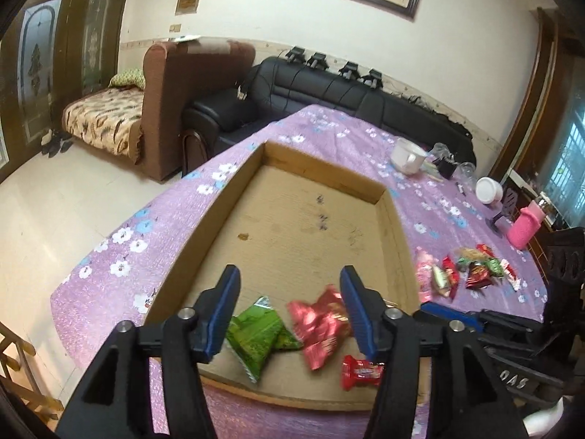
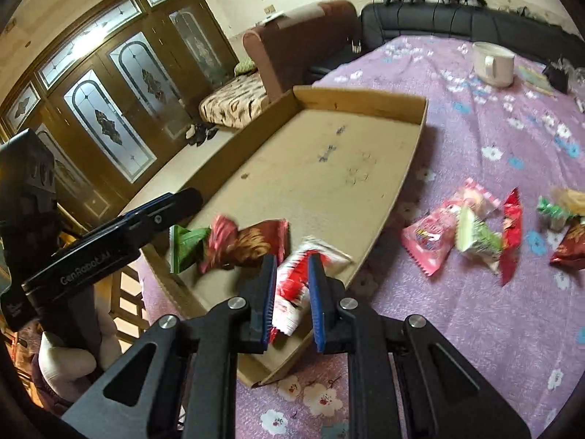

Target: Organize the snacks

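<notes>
A shallow cardboard tray [image 1: 398,226] lies on the purple flowered tablecloth. Its near end holds a green snack pack [image 1: 256,333], a blurred red pack [image 1: 321,323] and a small red-and-white pack [image 1: 360,371]. My left gripper [image 1: 290,285] is open above the green and red packs, holding nothing. In the right wrist view my right gripper [image 2: 291,261] has its jaws partly open around the red-and-white pack [image 2: 299,278], which is blurred and lies over the tray's [image 2: 413,168] near corner. The green pack [image 2: 184,247] and red pack [image 2: 248,243] lie beside it.
Several loose snack packs [image 2: 475,234] lie on the cloth right of the tray, also in the left view [image 1: 464,270]. A white mug [image 1: 407,155], a white jar [image 1: 490,190] and a pink bottle [image 1: 526,225] stand farther back. Sofas stand beyond the table.
</notes>
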A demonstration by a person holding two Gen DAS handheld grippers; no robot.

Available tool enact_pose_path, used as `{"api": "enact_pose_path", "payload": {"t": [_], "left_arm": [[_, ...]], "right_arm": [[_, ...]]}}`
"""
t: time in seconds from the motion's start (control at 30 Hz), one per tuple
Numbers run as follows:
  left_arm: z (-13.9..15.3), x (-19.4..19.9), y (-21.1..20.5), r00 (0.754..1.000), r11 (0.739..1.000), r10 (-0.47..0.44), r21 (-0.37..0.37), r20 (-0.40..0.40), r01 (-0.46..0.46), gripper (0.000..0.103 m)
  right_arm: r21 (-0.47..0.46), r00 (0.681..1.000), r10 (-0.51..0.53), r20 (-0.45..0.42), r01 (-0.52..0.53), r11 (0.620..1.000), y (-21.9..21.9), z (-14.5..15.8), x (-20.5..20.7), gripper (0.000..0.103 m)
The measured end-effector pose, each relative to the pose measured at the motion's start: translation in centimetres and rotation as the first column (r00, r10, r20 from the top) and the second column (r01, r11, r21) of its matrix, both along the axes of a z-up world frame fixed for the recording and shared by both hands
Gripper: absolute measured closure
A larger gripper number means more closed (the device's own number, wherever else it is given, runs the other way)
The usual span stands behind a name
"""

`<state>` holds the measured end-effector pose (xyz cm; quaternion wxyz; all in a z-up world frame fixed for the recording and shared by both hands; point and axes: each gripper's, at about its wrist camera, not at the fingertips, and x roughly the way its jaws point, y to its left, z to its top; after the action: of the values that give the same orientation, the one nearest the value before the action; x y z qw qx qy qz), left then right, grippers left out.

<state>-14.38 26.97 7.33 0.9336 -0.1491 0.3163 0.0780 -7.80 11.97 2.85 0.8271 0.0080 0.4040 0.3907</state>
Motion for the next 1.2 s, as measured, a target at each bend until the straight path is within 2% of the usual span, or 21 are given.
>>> {"api": "enact_pose_path", "payload": {"t": [0.1,0.17,0.3,0.33,0.4,0.5,0.6,0.63,0.73,0.9,1.03,1.2], "left_arm": [[1.4,-0.7,-1.7,0.998,0.999,-0.029,0.034,0.048,0.028,0.038],[2.1,-1.1,-3.2,0.995,0.997,-0.061,0.054,0.078,0.056,0.033],[2.7,-0.9,-7.4,0.981,0.984,-0.166,0.076,0.099,0.159,0.032],[2.7,-0.7,-8.3,0.976,0.98,-0.192,0.078,0.099,0.185,0.032],[2.6,-0.3,-10.6,0.966,0.968,-0.243,0.085,0.094,0.235,0.032],[2.1,0.6,-13.9,0.946,0.946,-0.317,0.095,0.062,0.311,0.032],[1.4,1.3,-16.4,0.934,0.929,-0.357,0.114,0.02,0.353,0.032],[1.2,1.5,-17.2,0.929,0.923,-0.37,0.119,0.005,0.367,0.032],[0.8,1.9,-19.2,0.919,0.908,-0.394,0.142,-0.028,0.394,0.032],[0.8,1.8,-21.4,0.909,0.894,-0.415,0.165,-0.043,0.416,0.032],[0.6,1.7,-22.4,0.902,0.884,-0.427,0.182,-0.061,0.431,0.032],[0.4,1.9,-22.8,0.901,0.883,-0.428,0.181,-0.069,0.433,0.032]], "right_arm": [[-0.056,0.985,-0.135,0.108,0.142,0.988,-3.4,1.8,-1.6,0.068],[-0.085,0.946,-0.254,0.2,0.276,0.957,-7.1,3.1,-3.1,0.051],[-0.087,0.825,-0.465,0.323,0.515,0.853,-15.3,5.2,-6.0,0.048],[-0.088,0.785,-0.51,0.352,0.57,0.817,-17.5,5.8,-6.7,0.048],[-0.077,0.707,-0.586,0.396,0.662,0.746,-21.1,6.7,-7.8,0.048],[-0.061,0.611,-0.654,0.446,0.75,0.659,-25.2,7.6,-9.5,0.045],[-0.044,0.543,-0.686,0.484,0.798,0.6,-28.0,8.4,-10.2,0.043],[-0.041,0.53,-0.691,0.491,0.807,0.589,-28.6,8.5,-10.3,0.041],[-0.031,0.506,-0.702,0.502,0.821,0.57,-30.1,8.5,-11.1,0.04],[-0.04,0.529,-0.716,0.456,0.815,0.578,-31.6,7.3,-10.0,0.04],[-0.041,0.536,-0.726,0.431,0.815,0.577,-32.4,6.5,-10.0,0.04],[-0.043,0.543,-0.732,0.412,0.814,0.579,-32.6,5.9,-9.9,0.039]]}}
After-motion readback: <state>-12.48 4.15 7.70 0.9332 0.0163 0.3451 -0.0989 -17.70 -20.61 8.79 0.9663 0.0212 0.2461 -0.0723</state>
